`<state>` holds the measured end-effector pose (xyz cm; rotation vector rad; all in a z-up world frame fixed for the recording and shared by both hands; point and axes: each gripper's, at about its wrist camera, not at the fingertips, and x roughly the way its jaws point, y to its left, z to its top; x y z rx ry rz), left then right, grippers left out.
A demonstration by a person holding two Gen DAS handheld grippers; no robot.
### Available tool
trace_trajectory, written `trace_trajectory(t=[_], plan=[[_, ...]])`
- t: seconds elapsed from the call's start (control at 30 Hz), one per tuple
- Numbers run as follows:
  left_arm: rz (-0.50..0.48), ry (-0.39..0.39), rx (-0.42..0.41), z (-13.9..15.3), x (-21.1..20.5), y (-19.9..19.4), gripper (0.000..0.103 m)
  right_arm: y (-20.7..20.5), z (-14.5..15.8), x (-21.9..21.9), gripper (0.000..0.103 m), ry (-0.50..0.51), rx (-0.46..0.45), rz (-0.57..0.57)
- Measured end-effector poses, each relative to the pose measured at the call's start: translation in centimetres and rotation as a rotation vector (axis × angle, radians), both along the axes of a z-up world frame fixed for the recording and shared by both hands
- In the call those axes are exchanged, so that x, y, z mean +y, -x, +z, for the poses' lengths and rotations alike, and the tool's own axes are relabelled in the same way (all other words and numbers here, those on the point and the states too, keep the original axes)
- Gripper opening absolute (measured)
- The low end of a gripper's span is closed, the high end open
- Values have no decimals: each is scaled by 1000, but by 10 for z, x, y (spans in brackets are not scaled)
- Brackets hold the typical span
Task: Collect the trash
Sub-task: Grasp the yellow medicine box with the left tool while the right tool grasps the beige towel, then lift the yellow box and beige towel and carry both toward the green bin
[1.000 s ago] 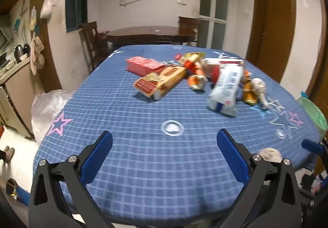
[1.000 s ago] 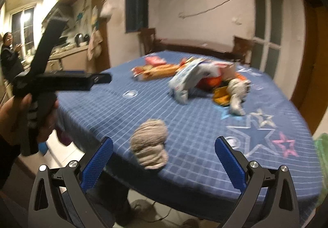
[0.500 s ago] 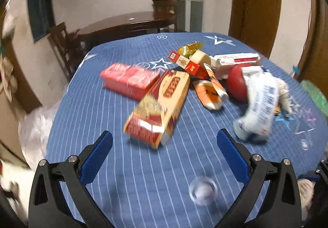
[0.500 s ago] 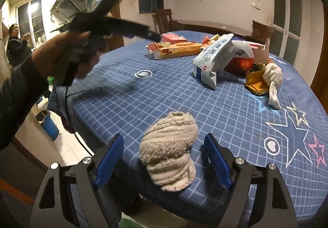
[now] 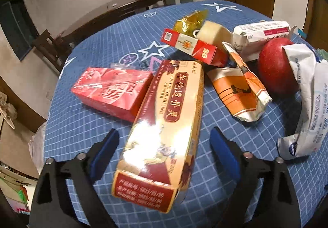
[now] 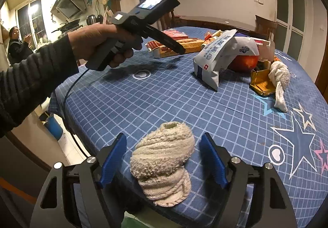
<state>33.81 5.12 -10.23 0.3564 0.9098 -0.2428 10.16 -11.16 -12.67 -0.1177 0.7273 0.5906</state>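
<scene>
The round worktop, under a blue checked cloth with stars, carries a heap of trash on its far half. The long cream-and-maroon carton lies with its near end between the left tongs, whose jaws are closing but not yet touching it. A red drink box lies against its left side, with a red apple off to the right. Near the worktop's edge, a rolled beige cloth sits between the right tongs, closing too, pads still clear.
</scene>
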Motion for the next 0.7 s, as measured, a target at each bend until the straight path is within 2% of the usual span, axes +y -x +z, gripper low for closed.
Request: trace_trajectory(t=[0.07,0.1,0.13,0.23,0.47,0.6,0.7], plan=[[2,6,-1,-2,-3,0,75,-1,0,-1,62,-6,1,-2],[-1,14,2,0,-3,-2,72,-1,0,-1,54,-7,2,-4],[-7,24,8,0,-4,-1,64,-2,0,-2,50,-10,4,-6],[-11,16,-6,0,-10,3,63,-1,0,-4,45,-14,5,-9],[50,78,-74,10,3,36,61,5,13,-16,40,-41,-45,-65],[86,95,-162,25,8,67,61,6,29,-26,40,-72,-104,-111],[106,136,-244,40,6,105,61,4,41,-34,40,-94,-152,-155]])
